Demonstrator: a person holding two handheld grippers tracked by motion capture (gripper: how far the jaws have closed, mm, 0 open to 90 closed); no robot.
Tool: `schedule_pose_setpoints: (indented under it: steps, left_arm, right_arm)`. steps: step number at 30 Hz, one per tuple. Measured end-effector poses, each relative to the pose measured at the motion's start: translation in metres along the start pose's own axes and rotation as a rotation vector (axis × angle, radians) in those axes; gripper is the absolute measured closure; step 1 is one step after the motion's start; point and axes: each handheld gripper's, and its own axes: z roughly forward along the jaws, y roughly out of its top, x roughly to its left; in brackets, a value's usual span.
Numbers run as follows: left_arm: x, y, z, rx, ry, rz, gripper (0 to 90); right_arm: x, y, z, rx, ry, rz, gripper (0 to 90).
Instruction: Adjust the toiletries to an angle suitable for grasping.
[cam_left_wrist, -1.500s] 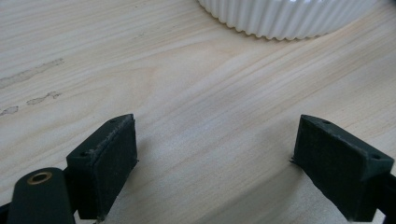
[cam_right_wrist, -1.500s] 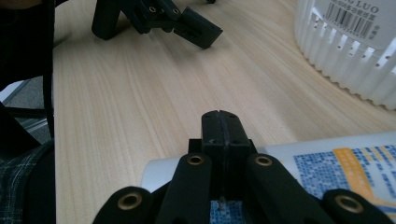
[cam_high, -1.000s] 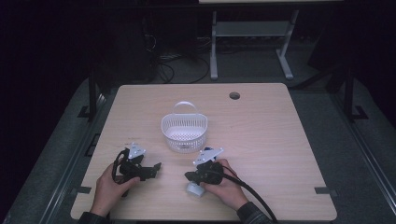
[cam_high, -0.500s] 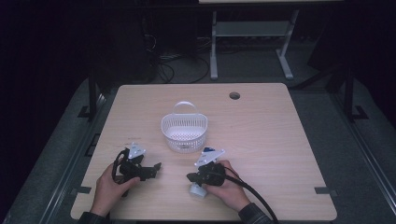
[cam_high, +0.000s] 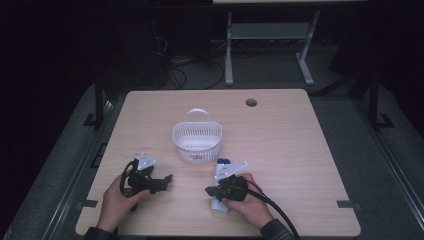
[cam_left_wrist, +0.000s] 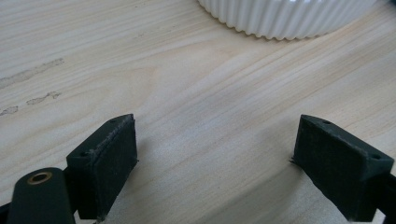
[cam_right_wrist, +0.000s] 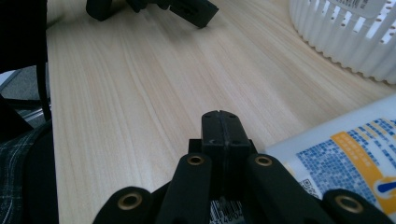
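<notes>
Basket (cam_high: 197, 141) white, ribbed and slotted. Tube (cam_right_wrist: 355, 154) white, blue mosaic pattern, orange band. Table (cam_high: 300, 150) pale wood grain. Grippers (cam_high: 165, 180) (cam_high: 210, 190) black, brass rivets. Sleeve (cam_right_wrist: 18, 158) grey plaid.

Room's dark, light falls mostly on the counter (cam_high: 280, 150), pale wood-grain top w/ rounded corners, filling centre of frame. Round cable hole (cam_high: 251, 102) near its upper right. Grey floor (cam_high: 380, 165) around it, w/ dark rails running along left & right sides. Upper centre: white metal desk frame (cam_high: 270, 35), legs down to floor. Black cables (cam_high: 192, 65) tangled upper left of that. Rest of bkgd black.
</notes>
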Motion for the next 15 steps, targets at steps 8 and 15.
schedule_pose_setpoints:
  steps: [8,15]
  left_arm:
    - [0.0,0.0,0.0,0.0,0.0,0.0,12.6]
    - [0.0,0.0,0.0,0.0,0.0,0.0,12.6]
  right_arm:
    - [-0.001,-0.006,-0.007,0.002,-0.01,0.009,90.0]
    - [-0.001,-0.012,-0.015,0.003,-0.021,0.015,90.0]
